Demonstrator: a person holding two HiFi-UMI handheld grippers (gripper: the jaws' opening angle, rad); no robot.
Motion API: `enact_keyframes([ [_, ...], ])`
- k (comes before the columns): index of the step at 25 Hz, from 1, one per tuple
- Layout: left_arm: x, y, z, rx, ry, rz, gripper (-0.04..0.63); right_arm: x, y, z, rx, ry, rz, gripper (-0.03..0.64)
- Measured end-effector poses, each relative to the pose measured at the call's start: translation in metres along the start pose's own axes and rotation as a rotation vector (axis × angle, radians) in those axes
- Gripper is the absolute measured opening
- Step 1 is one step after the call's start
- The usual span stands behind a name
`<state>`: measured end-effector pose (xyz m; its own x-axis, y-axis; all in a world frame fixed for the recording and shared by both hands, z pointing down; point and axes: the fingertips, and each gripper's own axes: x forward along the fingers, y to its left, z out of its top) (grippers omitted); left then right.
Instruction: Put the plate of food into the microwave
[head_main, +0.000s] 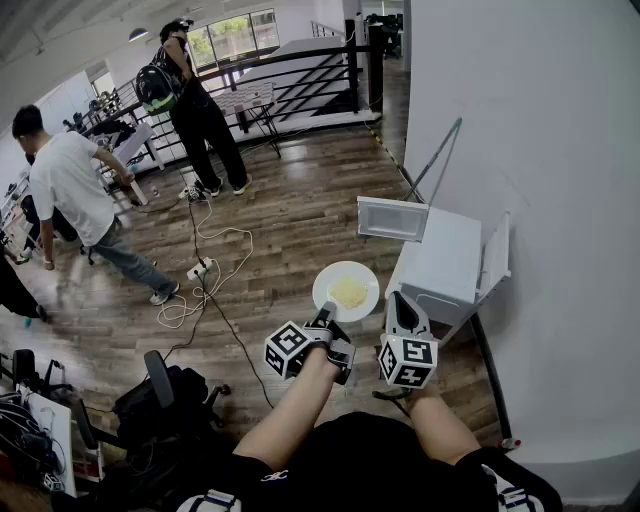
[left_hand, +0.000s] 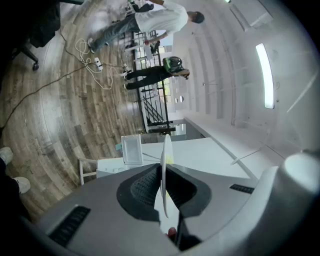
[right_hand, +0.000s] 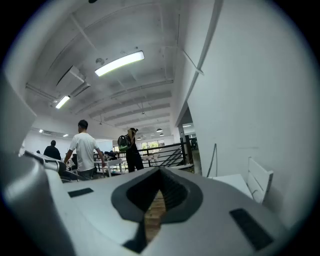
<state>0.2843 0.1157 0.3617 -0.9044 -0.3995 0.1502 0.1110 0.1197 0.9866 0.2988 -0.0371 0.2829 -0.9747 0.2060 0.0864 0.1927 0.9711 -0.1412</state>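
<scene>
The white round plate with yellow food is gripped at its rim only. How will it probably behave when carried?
The white round plate looks stiff: it sits level though the left hand-held gripper clamps only its near rim. Gripped off-centre, it may droop or slip if jerked. The yellow food lies loose, so tilting could slide it off.
</scene>
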Motion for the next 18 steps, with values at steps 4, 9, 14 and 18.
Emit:
enact_keyframes([
  [4,-0.004,0.008,0.010,-0.021,-0.002,0.014,0.018,0.005,0.010,-0.004,0.009,0.016,0.001,0.009],
  [9,-0.010,0.013,0.025,-0.033,0.000,0.004,0.018,0.010,0.028,-0.012,0.017,0.026,0.010,0.009],
  [14,-0.015,0.019,0.046,-0.049,0.004,0.001,0.018,0.019,0.050,-0.016,0.019,0.017,0.009,0.009],
  [18,-0.020,0.027,0.062,-0.066,0.013,0.002,0.018,0.029,0.068,-0.023,0.010,0.034,0.002,0.009],
])
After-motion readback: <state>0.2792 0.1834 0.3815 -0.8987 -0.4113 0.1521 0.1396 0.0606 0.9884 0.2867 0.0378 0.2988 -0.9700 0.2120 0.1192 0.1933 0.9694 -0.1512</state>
